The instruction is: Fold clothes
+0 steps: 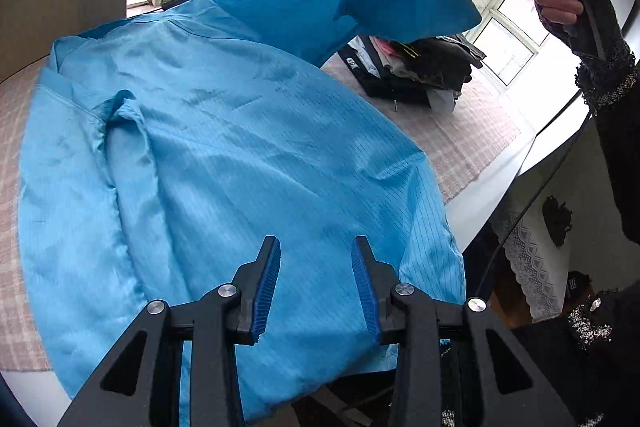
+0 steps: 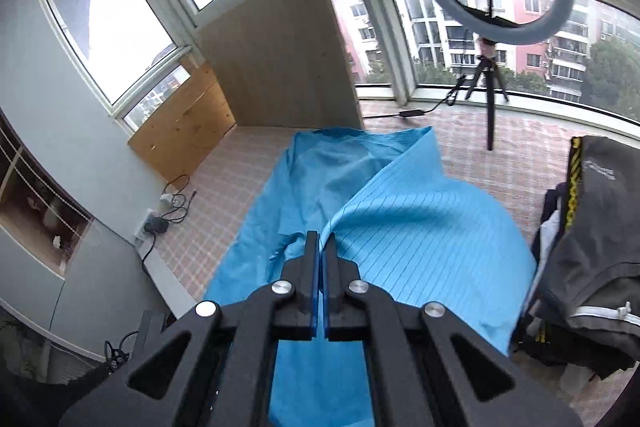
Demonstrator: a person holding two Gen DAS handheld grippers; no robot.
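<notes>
Overflowing suitcase (image 1: 396, 87) (dark clothes (image 1: 440, 63))

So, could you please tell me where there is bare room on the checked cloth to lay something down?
Free: the checked cloth between the blue garment and the tripod, and the strip between the garment and the wooden cabinet. Crowded: the clothes pile at the right, and the middle, which the garment covers.
</notes>
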